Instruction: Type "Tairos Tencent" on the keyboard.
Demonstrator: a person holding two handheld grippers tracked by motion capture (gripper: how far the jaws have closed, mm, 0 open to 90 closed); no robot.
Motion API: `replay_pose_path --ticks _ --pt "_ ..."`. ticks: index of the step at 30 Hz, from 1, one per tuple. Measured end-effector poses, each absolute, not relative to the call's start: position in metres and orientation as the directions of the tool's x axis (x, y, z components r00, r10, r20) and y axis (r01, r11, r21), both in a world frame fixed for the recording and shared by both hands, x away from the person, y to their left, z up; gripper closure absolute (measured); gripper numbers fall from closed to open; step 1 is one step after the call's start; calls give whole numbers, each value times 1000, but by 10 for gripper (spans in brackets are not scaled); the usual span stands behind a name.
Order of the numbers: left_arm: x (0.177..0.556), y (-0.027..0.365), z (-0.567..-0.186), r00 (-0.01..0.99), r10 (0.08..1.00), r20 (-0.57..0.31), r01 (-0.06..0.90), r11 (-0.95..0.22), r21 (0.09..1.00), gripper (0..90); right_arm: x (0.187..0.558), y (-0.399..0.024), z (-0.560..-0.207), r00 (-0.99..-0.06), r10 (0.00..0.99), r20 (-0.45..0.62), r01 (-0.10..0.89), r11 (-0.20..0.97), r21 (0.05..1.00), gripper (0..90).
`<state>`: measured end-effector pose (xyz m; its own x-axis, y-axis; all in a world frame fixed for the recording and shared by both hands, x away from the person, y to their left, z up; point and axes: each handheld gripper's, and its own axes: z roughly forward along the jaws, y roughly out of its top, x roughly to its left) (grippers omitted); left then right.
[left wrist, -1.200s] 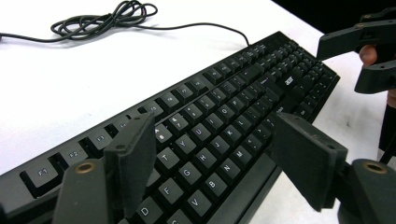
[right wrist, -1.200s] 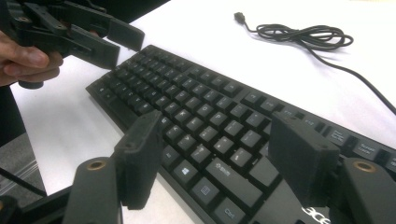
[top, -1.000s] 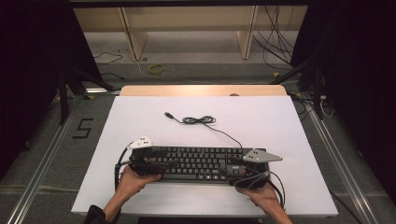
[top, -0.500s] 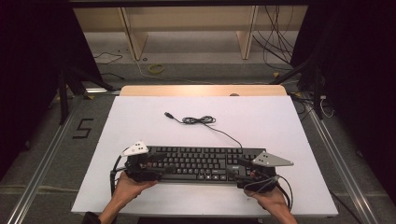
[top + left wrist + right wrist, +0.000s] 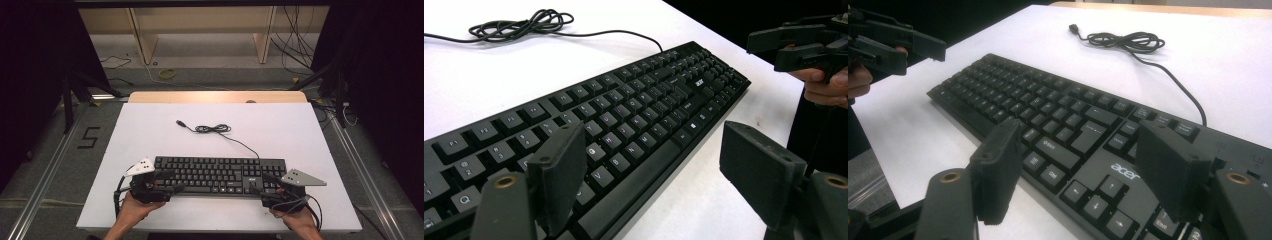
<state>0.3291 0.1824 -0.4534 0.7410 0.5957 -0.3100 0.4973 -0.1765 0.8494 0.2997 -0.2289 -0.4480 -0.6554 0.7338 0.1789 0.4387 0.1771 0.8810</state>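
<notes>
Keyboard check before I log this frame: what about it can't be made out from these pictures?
- Keyboard numpad end: high view, under the right gripper and its grey plate.
- Key legends: high view, too small.
- Left end: left gripper view, cut off by the edge and the left gripper.
- Cable plug type: too small.

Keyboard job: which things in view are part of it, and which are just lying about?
In the job:
keyboard
its cable
left gripper, fingers apart
right gripper, fingers apart

Lying about:
wooden board at the table's far edge
yellow ring on the floor
</notes>
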Motion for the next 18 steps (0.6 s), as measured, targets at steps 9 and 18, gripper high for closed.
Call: replay_pose_path --ticks 9,18 --pt "325 183 -456 736 602 -310 502 -177 847 251 295 -234 -452 -646 741 183 444 170 879 341" --pt "326 184 -457 735 604 -308 502 -178 846 250 295 -234 -452 -642 746 179 442 169 881 340"
